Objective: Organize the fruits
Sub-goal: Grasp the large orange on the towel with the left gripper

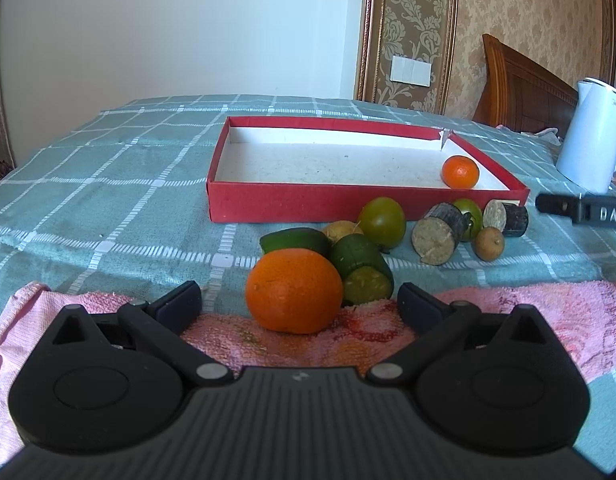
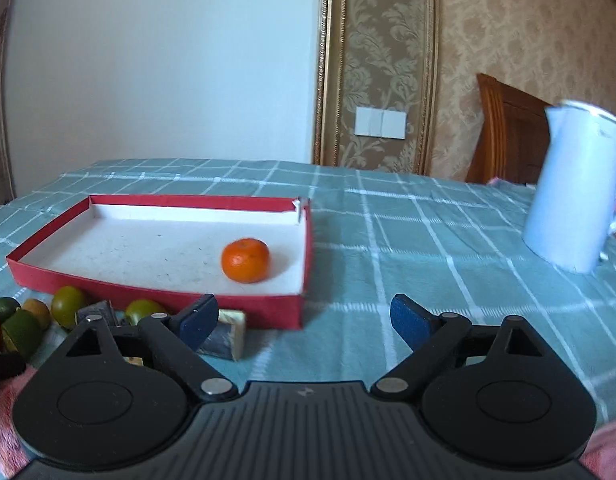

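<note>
Left hand-held gripper (image 1: 298, 304) jaws wide, gripping nothing; large orange (image 1: 294, 291) sits on the pink towel (image 1: 527, 320) between the pads, apparently untouched. Right hand-held gripper (image 2: 304, 322) also spread wide and empty over bare checked cloth; only its tip shows at the left view's edge. Behind the orange: cut green pieces (image 1: 361, 274), half hidden, then green tomatoes (image 1: 381, 222), dark-skinned cut cylinders (image 1: 437, 234), small brown fruits (image 1: 489, 244), clustered on the desk (image 1: 108, 200). Farther: red tray (image 1: 268, 204) holding one small orange (image 2: 246, 260) near its right wall. White kettle (image 2: 571, 192) blurred, cut off.
</note>
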Demonstrator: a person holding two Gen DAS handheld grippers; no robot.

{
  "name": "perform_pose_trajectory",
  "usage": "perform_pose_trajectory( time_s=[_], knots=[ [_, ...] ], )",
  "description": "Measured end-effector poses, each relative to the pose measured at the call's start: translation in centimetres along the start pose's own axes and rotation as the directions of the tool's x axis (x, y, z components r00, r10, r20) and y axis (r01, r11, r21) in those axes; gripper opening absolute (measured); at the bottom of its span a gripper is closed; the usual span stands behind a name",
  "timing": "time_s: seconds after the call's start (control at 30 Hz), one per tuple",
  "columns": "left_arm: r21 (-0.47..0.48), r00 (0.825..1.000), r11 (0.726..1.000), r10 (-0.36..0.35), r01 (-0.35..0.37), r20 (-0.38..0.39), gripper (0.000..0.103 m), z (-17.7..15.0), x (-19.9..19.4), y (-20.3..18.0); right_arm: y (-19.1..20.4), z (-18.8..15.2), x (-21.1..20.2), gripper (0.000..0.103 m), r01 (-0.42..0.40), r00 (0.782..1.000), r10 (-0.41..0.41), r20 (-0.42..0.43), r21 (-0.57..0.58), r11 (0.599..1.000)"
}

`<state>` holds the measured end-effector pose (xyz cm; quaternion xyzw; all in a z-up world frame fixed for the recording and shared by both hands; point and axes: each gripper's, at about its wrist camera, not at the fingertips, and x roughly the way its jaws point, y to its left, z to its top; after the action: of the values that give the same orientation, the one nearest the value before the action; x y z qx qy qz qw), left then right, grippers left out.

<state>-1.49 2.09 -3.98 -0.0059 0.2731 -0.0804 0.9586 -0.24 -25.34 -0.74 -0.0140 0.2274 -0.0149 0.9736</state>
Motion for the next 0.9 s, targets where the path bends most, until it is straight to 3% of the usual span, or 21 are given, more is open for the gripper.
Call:
perform_pose_trajectory(
  time_s=[0.5,0.73,0.77,0.8,0.9],
  knots=[
    [0.026,0.997,0.997,0.069,-0.07,0.032,0.103,0.0,-1.6,0.2,-1.7,-1.2,2.4,0.094,-0.044,0.987,0.064,-0.148,0.134,0.99],
    [0.022,0.997,0.996,0.082,-0.082,0.013,0.102,0.7,-1.9,1.5,-1.6,-1.3,2.4,0.096,-0.041,0.986,0.06,-0.154,0.125,0.991],
    [0.033,0.996,0.996,0.084,-0.084,0.017,0.099,0.6,-1.9,1.4,-1.5,-1.3,2.4,0.096,-0.041,0.986,0.06,-0.156,0.123,0.992],
    [0.046,0.996,0.995,0.087,-0.088,0.022,0.089,0.6,-2.0,1.2,-1.5,-1.3,2.4,0.096,-0.04,0.986,0.059,-0.158,0.12,0.992],
    [0.053,0.998,0.997,0.055,-0.056,0.02,0.073,0.4,-2.2,1.0,-1.4,-1.3,2.4,0.097,-0.037,0.985,0.055,-0.162,0.114,0.993]
  ],
)
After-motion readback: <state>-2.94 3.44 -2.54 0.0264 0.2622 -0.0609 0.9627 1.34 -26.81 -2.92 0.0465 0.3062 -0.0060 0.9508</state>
